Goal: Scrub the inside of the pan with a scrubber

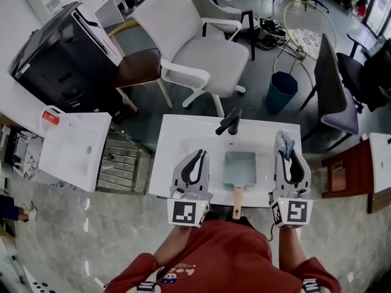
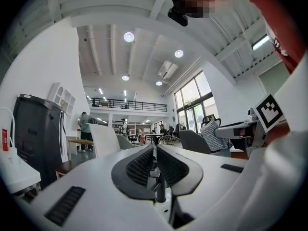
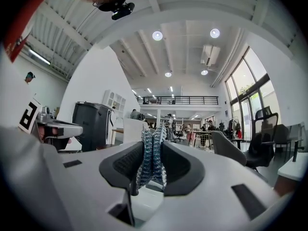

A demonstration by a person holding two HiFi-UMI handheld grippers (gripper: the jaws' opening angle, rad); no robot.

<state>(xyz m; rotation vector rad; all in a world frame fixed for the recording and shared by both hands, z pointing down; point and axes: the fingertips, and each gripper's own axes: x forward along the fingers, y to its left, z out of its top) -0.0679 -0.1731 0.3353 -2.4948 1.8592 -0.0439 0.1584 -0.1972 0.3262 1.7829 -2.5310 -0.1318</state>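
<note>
From the head view, a pale green rectangular pan point(image 1: 239, 168) with a wooden handle point(image 1: 237, 201) lies in the white sink point(image 1: 183, 133) below a black faucet point(image 1: 229, 122), between the left gripper point(image 1: 197, 159) and the right gripper point(image 1: 289, 159). A grey scrubber point(image 1: 283, 143) sticks out from the right gripper's tips. In the left gripper view, the left gripper point(image 2: 155, 150) has its jaws pressed together on nothing. In the right gripper view, the right gripper point(image 3: 152, 146) is clamped on the blue-grey knitted scrubber point(image 3: 151, 155).
</note>
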